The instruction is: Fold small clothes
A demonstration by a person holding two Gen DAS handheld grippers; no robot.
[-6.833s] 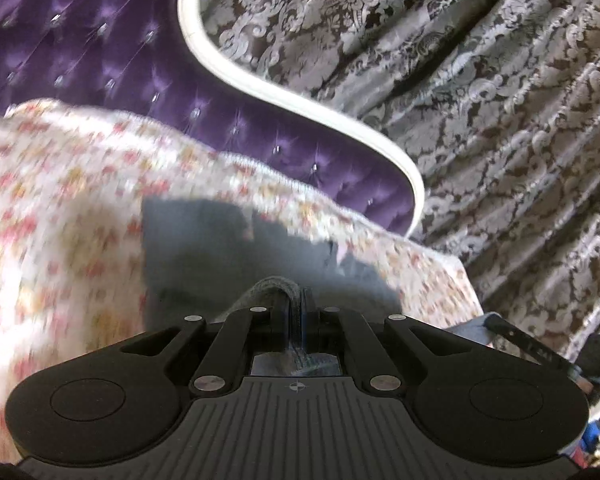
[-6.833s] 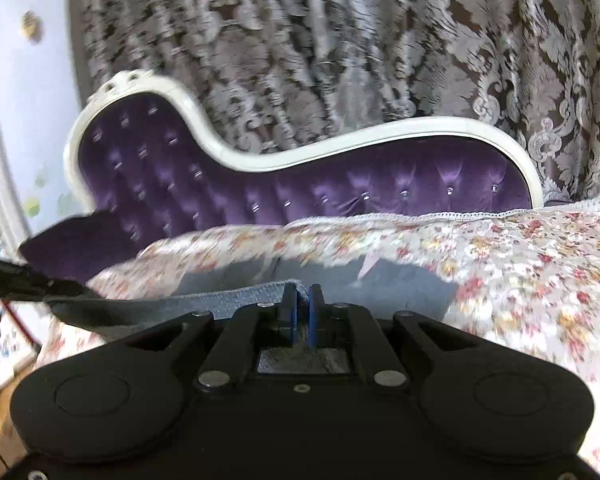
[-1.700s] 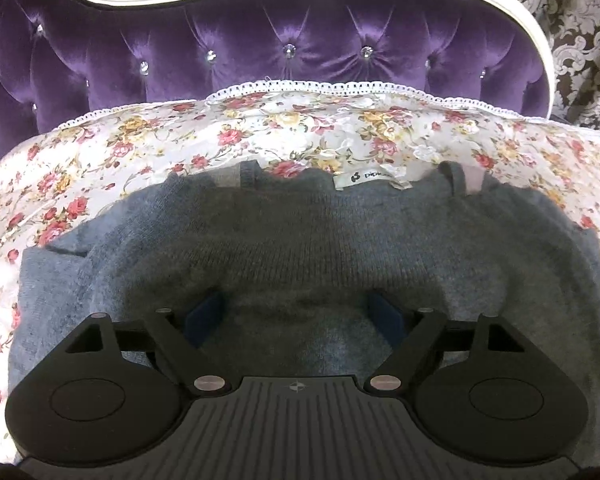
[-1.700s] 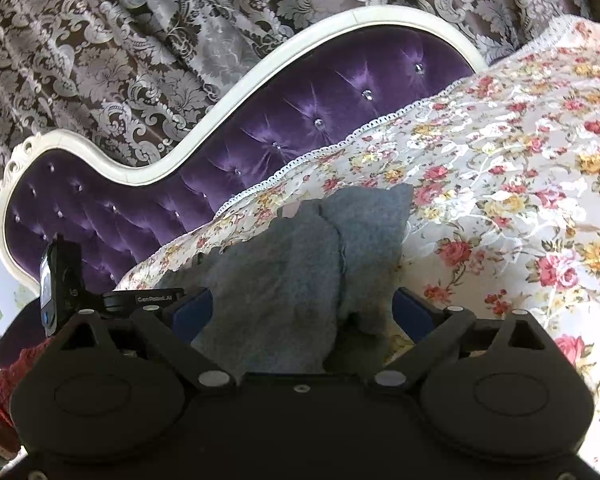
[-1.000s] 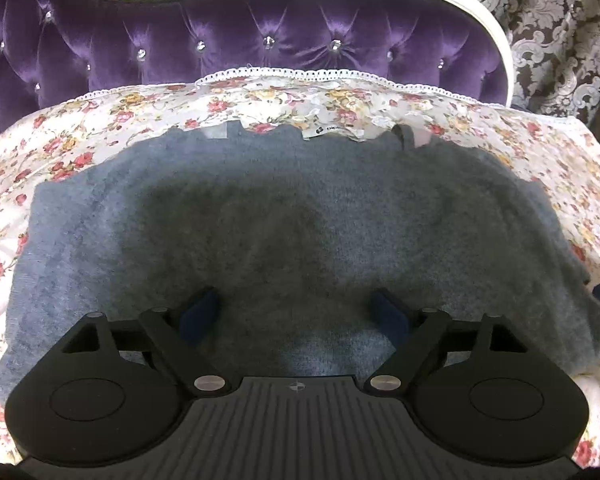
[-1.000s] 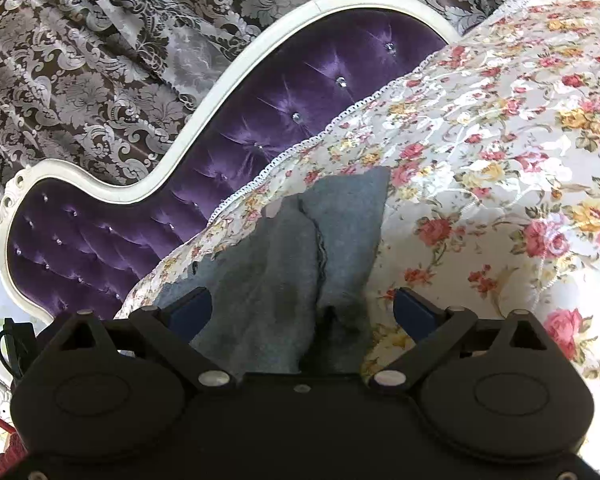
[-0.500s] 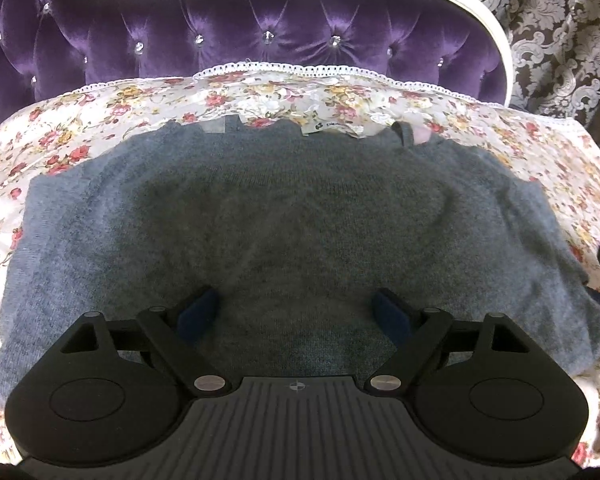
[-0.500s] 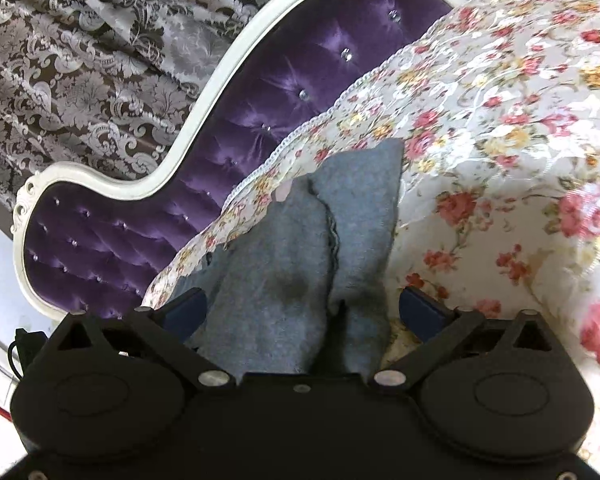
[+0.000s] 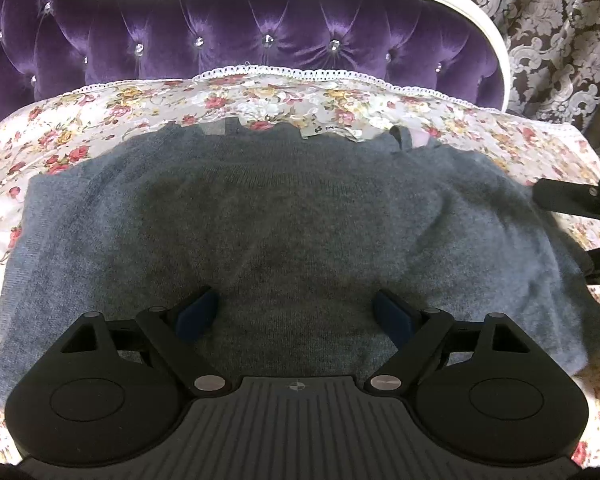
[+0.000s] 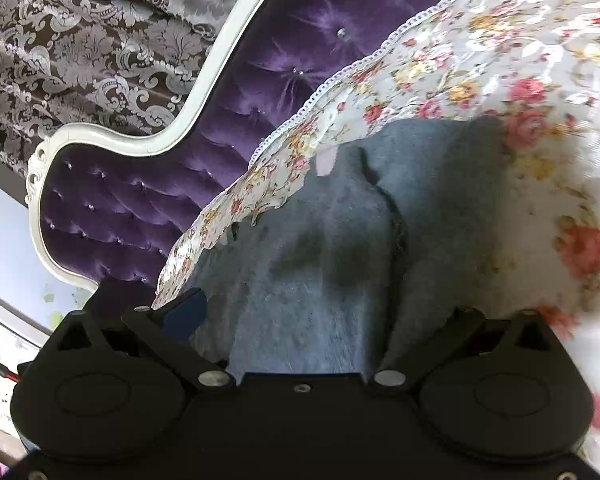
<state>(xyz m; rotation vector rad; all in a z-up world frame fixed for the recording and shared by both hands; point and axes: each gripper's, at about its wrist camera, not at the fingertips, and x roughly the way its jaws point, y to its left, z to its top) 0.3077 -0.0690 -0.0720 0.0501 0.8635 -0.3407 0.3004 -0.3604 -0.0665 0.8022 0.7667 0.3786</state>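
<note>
Both grippers, left gripper (image 9: 296, 314) and right gripper (image 10: 324, 320), are hovering with fingers spread over the grey sweater (image 9: 284, 216); it's lying flat on the floral sofa cover (image 9: 100, 108), all folding remaining, we're judging.

Right claw's (image 10: 300, 312) right finger hidden.

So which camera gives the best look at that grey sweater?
The left wrist view: the sweater lies spread flat across the floral cover, both side edges and the neck label visible. The right wrist view sees it only end-on from one side, blurred, with a folded sleeve edge and partly behind the hand-held gripper.
</note>
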